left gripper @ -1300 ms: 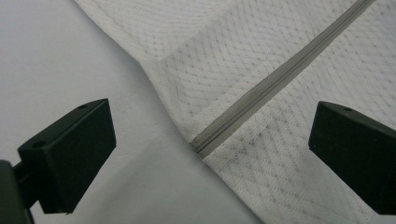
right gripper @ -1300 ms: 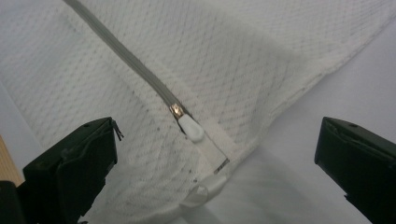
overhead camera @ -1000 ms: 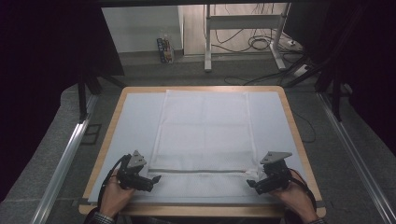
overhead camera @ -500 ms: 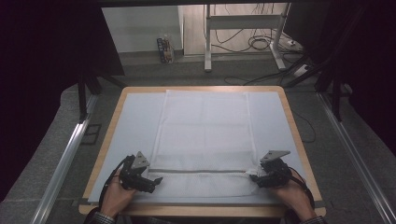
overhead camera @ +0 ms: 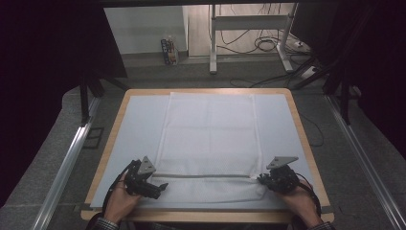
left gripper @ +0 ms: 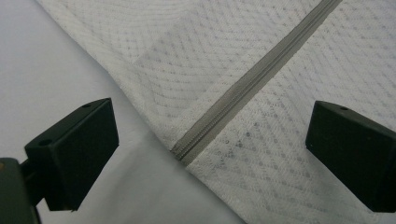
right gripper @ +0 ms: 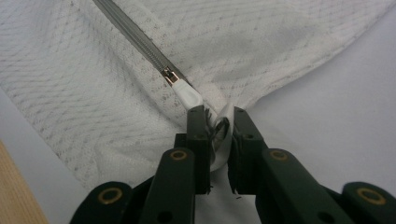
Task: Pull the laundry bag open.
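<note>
Seen from the high view: a white mesh laundry bag (overhead camera: pixel 210 143) spread flat on a pale sheet covering a wooden-edged table (overhead camera: pixel 306 143), its grey zipper (overhead camera: pixel 201 176) running across near the person's edge, with the left gripper (overhead camera: pixel 160 187) at the bag's near left corner and the right gripper (overhead camera: pixel 262 179) at the near right corner, each in a hand (overhead camera: pixel 119 203) entering from below. Too small from up there to tell how the jaws stand. Closer in, from the left gripper view: the left gripper (left gripper: pixel 210 140) spread wide, both black jaws well apart and gripping nothing, poised over the closed end of the zipper (left gripper: pixel 247 86) where it meets the bag's edge (left gripper: pixel 140 109), one jaw above the bare sheet, the other above the mesh (left gripper: pixel 261 154). From the right gripper view: the right gripper (right gripper: pixel 219 128) pinched nearly closed on a fold of white fabric at the bag's corner, just beside the metal zipper slider (right gripper: pixel 169 74) and its white pull tab (right gripper: pixel 189 97); mesh (right gripper: pixel 93 93) bunched and drawn up toward the jaws, with a strip of the wooden table edge (right gripper: pixel 14 196) at lower left. Zipper closed along its whole visible length; nothing discernible inside the bag, which lies flat.
</note>
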`<state>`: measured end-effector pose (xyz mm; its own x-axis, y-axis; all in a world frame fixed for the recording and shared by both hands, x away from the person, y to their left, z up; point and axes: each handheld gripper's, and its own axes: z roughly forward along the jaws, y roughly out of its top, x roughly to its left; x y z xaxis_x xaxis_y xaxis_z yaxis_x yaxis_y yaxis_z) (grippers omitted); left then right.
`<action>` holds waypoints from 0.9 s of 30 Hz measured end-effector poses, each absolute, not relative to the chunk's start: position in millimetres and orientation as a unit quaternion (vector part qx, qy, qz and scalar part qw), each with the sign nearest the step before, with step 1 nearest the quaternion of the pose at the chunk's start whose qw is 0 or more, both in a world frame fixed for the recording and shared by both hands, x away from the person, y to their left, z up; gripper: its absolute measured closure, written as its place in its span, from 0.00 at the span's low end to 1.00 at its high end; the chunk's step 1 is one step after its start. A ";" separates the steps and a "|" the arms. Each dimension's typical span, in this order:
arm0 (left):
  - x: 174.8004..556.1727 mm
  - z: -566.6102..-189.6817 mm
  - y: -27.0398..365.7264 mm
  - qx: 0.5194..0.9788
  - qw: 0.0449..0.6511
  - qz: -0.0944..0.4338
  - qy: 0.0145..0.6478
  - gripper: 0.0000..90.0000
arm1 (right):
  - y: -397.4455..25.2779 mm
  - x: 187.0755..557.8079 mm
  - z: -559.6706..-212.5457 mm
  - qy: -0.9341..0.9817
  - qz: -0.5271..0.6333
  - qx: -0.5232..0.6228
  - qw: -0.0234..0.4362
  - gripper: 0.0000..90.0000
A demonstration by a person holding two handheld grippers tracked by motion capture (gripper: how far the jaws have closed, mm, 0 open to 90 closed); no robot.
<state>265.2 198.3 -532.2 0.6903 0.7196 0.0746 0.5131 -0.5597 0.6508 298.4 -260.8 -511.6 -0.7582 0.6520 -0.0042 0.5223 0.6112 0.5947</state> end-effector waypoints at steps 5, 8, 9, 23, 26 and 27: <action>265.3 -529.2 195.5 0.864 0.313 0.165 0.359 0.04 | -261.7 296.1 -504.2 0.885 0.302 0.325 0.141 0.91; 266.7 -525.9 191.1 0.861 0.318 0.154 0.364 0.04 | -263.7 295.6 -501.5 0.880 0.314 0.327 0.142 0.91; 267.2 -524.3 187.9 0.862 0.321 0.151 0.362 0.04 | -263.9 295.4 -501.1 0.879 0.315 0.327 0.142 0.91; 290.4 -508.0 126.5 0.867 0.371 0.100 0.317 0.08 | -264.8 290.1 -490.7 0.871 0.348 0.313 0.153 0.91; 298.9 -503.9 111.9 0.870 0.377 0.096 0.304 0.09 | -265.2 289.6 -489.4 0.868 0.353 0.312 0.155 0.91; 301.7 -502.5 106.3 0.869 0.381 0.094 0.301 0.09 | -265.5 289.3 -488.8 0.868 0.355 0.311 0.156 0.91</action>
<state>301.7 106.3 -502.5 0.8013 0.5947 -0.0656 0.4514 -0.5289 0.7187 289.3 -265.5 -488.8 -0.7577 0.6508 -0.0489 0.4295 0.5536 0.7135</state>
